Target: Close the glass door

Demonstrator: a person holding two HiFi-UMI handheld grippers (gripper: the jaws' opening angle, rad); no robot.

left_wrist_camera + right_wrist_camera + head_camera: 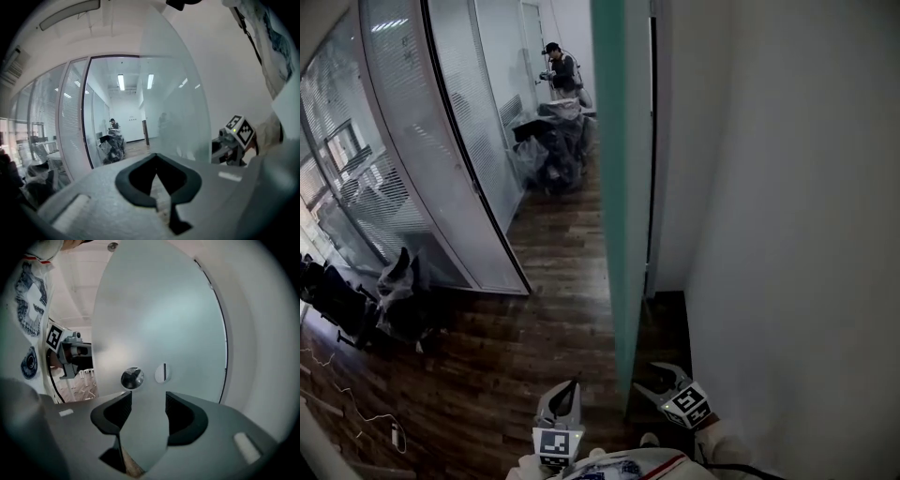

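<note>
The frosted glass door (623, 187) stands edge-on in the head view, a green strip just ahead of me. In the right gripper view its face (159, 324) fills the frame, with a round metal knob (132, 378) and a small oval lock plate (161, 373). My right gripper (147, 399) is open a short way from that face, with nothing between its pads; it sits right of the door's edge (656, 377). My left gripper (570, 386) is left of the edge, its tips together and empty (157, 157). The door (178, 108) is on its right.
A white wall (787, 234) runs close on the right. A curved glass partition with blinds (441, 141) lines the left. Plastic-wrapped furniture (553, 141) and a person (561, 70) are far down the wooden-floored corridor. Bagged chairs (394, 291) and a cable (366, 417) lie at left.
</note>
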